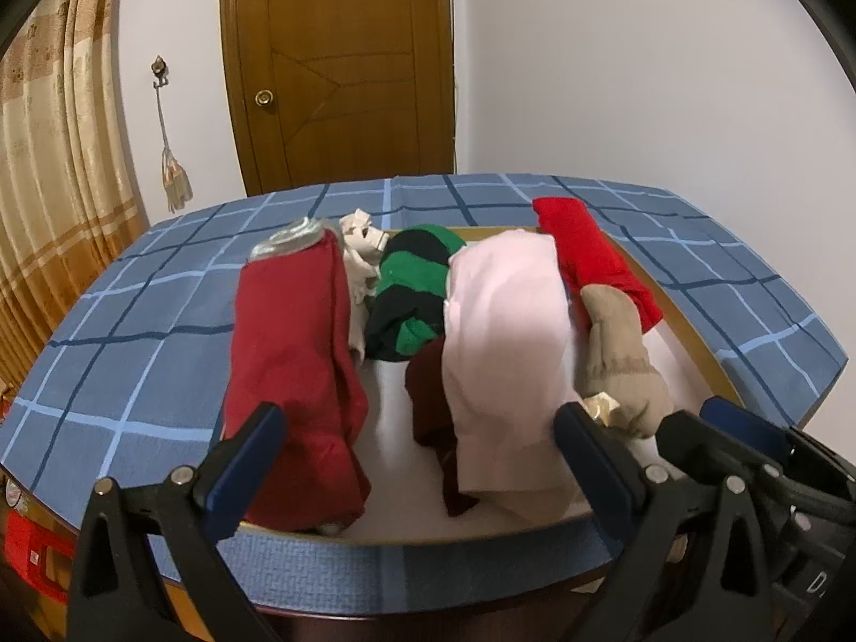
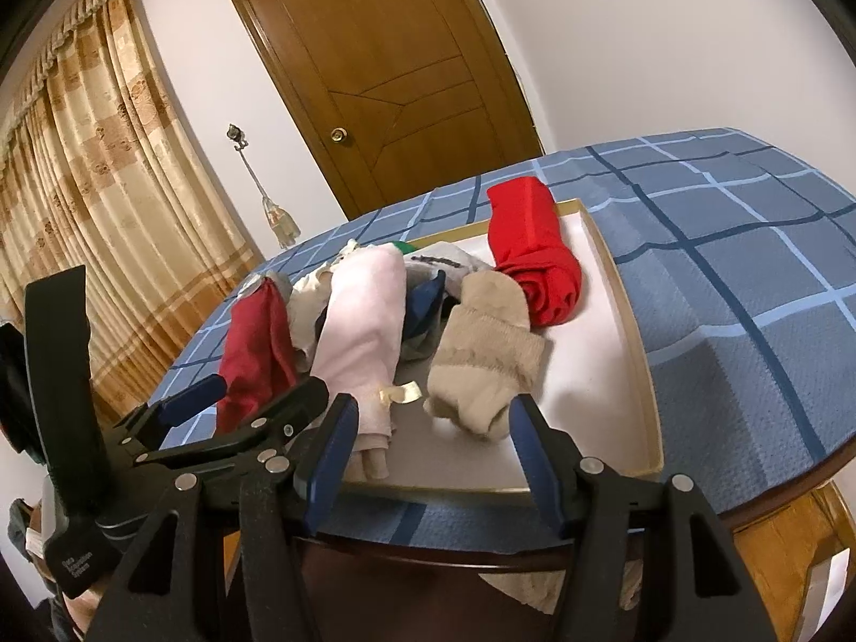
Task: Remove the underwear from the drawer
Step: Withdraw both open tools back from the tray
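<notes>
A shallow white drawer tray [image 1: 690, 321] [image 2: 620, 289] with a wooden rim lies on a blue checked tablecloth. It holds rolled clothes: a dark red underwear roll [image 1: 291, 369] [image 2: 251, 353] at the left, a pale pink roll [image 1: 503, 353] [image 2: 364, 321] in the middle, a bright red roll [image 1: 594, 257] [image 2: 535, 257] at the right, a beige sock [image 1: 620, 358] [image 2: 481, 358] and a green-black striped piece [image 1: 412, 294]. My left gripper [image 1: 422, 455] is open at the tray's near edge, its fingers either side of the dark red and pink rolls. My right gripper [image 2: 433, 455] is open and empty before the beige sock.
The tablecloth [image 1: 134, 321] [image 2: 749, 294] covers a table whose edge drops away at the right. A wooden door [image 1: 342, 64] and a curtain [image 1: 48, 187] stand behind. A white crumpled item [image 1: 364, 257] lies between the rolls.
</notes>
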The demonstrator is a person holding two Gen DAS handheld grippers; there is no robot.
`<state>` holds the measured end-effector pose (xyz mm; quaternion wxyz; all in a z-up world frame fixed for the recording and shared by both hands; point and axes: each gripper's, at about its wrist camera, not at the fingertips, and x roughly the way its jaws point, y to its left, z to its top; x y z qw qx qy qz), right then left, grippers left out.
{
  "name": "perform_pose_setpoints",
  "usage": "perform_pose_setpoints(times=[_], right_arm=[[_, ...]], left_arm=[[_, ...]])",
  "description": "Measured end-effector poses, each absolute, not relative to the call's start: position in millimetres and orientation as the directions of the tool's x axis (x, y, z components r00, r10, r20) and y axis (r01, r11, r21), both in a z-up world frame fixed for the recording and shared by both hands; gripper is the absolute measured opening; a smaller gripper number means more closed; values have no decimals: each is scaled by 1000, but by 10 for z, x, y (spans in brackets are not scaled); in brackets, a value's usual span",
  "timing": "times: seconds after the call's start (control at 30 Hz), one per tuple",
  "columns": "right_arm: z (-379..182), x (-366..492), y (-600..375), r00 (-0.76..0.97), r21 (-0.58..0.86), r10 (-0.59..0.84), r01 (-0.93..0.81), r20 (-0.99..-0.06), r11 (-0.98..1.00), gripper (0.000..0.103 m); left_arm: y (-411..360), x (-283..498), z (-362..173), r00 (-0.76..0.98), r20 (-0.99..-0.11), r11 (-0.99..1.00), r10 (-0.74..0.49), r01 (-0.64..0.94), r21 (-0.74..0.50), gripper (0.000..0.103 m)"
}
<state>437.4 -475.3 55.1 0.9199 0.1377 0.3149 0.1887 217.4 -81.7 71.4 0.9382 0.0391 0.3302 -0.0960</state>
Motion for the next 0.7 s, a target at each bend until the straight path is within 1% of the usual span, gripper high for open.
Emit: perform_pose_setpoints(times=[0.13, 0.27, 0.4, 0.7], right_arm=[[541, 4347, -4732, 734, 373, 437, -265, -520, 889, 61], [582, 4297, -4694, 752, 352, 431, -279, -499, 894, 61], [628, 4213, -4657, 766, 339, 430, -290, -478, 895, 61], [597, 4129, -4659, 767, 353, 436, -288, -472, 890, 61]], left_arm=[[-795, 2139, 706, 766, -623, 979, -158, 203, 1, 102], [-753, 2087, 702, 783, -608, 984, -132, 180, 19, 102], [-699, 2015, 711, 786, -601, 984, -145, 180, -2, 102], [-653, 1894, 681, 779, -607, 983, -155, 183, -16, 102]])
